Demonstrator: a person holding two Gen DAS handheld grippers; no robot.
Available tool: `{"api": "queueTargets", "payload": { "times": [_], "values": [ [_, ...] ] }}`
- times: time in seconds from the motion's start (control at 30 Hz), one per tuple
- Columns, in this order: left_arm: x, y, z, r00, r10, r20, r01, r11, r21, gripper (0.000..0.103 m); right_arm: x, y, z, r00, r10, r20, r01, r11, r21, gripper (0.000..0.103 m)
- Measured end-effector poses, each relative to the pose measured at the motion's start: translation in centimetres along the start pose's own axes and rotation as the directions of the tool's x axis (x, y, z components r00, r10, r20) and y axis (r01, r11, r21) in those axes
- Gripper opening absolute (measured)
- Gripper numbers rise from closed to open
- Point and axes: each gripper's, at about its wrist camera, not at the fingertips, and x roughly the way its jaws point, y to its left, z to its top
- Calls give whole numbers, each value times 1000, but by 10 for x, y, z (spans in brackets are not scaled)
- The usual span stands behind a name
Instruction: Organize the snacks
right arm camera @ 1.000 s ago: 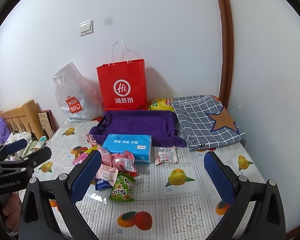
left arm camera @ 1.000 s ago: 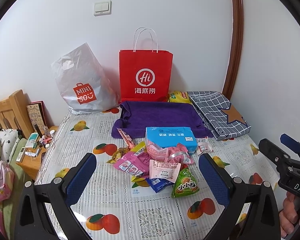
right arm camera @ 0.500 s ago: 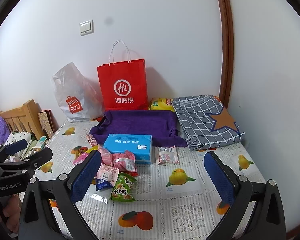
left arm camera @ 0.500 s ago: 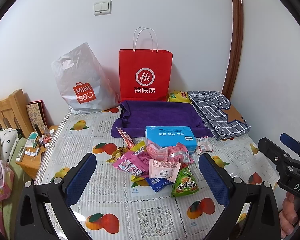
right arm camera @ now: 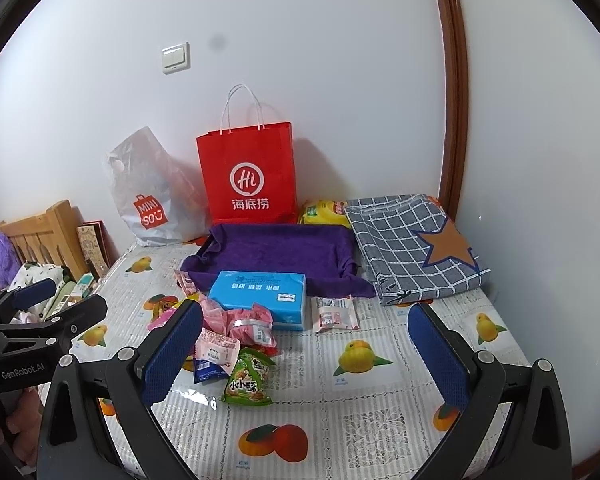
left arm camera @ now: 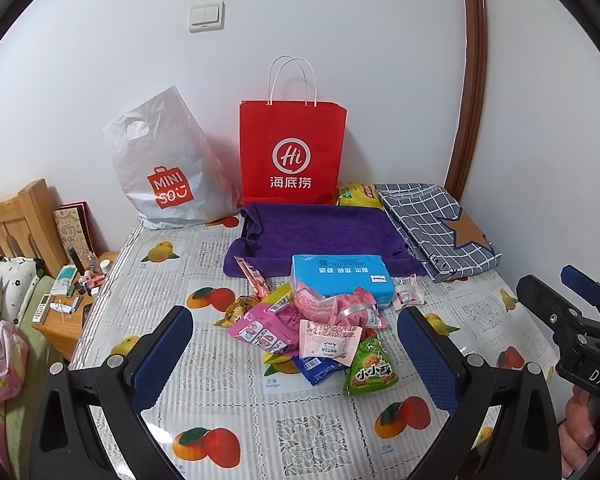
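Evidently nothing is sorted yet: the snack pile (left arm camera: 320, 328) is left heaped just ahead of the left gripper (left arm camera: 294, 346) and right gripper (right arm camera: 306, 348), both spread wide, empty.

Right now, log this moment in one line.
left gripper: open, empty | right gripper: open, empty | loose snack-packet pile: untouched on fruit-print tablecloth

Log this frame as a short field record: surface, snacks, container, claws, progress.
surface: table with fruit-print cover
snacks: loose pile in front of the blue pack; one small packet apart, right of the pack
container: purple tray, no snacks visible inside
left claw: open, holding nothing
right claw: open, holding nothing
progress: sorting not begun
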Motion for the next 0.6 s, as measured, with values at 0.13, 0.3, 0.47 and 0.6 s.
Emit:
{"api": "queueTargets", "payload": {
  "times": [0.13, 0.3, 0.47, 0.6],
  "values": [
    [-2, 1, 1, 1000, -2, 4, 2, 1000, -2, 103, 0, 2, 0, 1000, 1, 0, -1, 1000, -6, 102],
    [-2, 2, 1, 1000, -3, 5, 3, 1000, 0, 102, -1, 2, 1, 1000, 4, 7, -4, 1000, -4, 102],
    [-4, 2, 2, 1000, -11, 4, 11, 1000, -2, 103, 0, 4, 2, 1000, 1, 5, -1, 1000, -12, 102],
    [-4, 2, 2, 1000, -12, 3, 12, 1000, -1, 102, 1, 5, 2, 1000, 6, 5, -6, 1000, -8, 102]
  ]
}}
